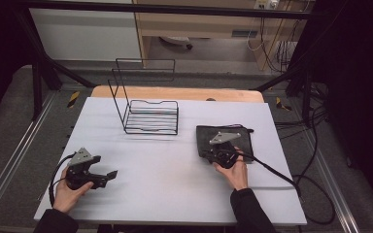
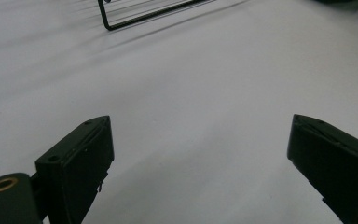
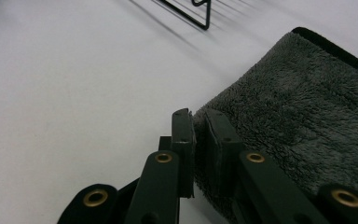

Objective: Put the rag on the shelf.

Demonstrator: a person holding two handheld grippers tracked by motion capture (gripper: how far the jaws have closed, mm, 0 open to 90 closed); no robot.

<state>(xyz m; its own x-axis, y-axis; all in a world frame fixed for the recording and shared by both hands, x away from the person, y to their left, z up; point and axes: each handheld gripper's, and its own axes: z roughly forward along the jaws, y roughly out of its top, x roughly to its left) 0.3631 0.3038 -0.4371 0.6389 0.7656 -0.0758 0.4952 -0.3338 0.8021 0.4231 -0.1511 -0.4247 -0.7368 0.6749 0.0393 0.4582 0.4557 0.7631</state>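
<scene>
Right gripper view: right gripper (image 3: 196, 122) pinches the near edge of a fluffy dark-grey towel (image 3: 298, 112), which spreads flat beyond the jaws on the smooth white table (image 3: 74, 93). Left gripper (image 2: 200, 144) jaws spread, nothing between.

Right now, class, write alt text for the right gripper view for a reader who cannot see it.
The right claw is shut on the edge of a dark grey fleecy cloth, which lies on a white table. A corner of a black wire rack stands beyond, at the top of the picture.
</scene>
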